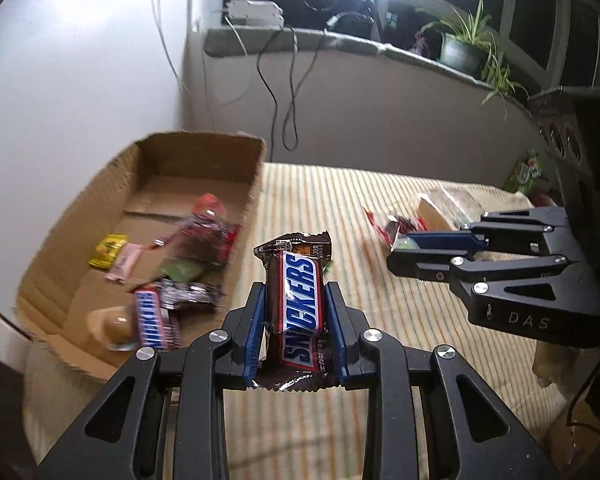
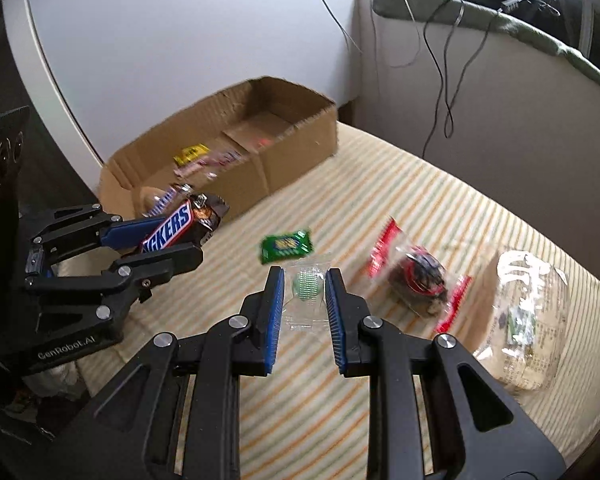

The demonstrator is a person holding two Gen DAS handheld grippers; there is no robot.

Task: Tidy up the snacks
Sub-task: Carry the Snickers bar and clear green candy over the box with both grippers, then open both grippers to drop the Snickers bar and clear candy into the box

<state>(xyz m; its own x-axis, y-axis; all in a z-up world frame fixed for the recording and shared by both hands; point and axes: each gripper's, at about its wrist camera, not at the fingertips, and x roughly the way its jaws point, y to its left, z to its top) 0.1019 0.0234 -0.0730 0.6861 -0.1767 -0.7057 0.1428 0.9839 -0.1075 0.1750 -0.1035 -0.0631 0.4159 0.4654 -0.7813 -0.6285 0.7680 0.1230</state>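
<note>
My left gripper [image 1: 296,292] is shut on a brown Snickers bar [image 1: 298,304] and holds it above the striped cloth, just right of the open cardboard box [image 1: 204,152]. The same bar [image 2: 172,228] and left gripper [image 2: 180,236] show in the right wrist view. The box holds another Snickers bar [image 1: 150,320], a yellow packet [image 1: 108,250], a pink packet [image 1: 125,262] and other wrapped snacks. My right gripper [image 2: 303,280] stands around a clear packet with a green candy [image 2: 307,284]. It also shows in the left wrist view [image 1: 404,250].
On the striped cloth [image 2: 380,184] lie a green packet [image 2: 286,246], a red-edged clear packet with dark contents [image 2: 418,274] and a large clear bag [image 2: 528,312]. Cables [image 2: 444,80] hang on the back wall. A potted plant [image 1: 464,46] stands on the ledge.
</note>
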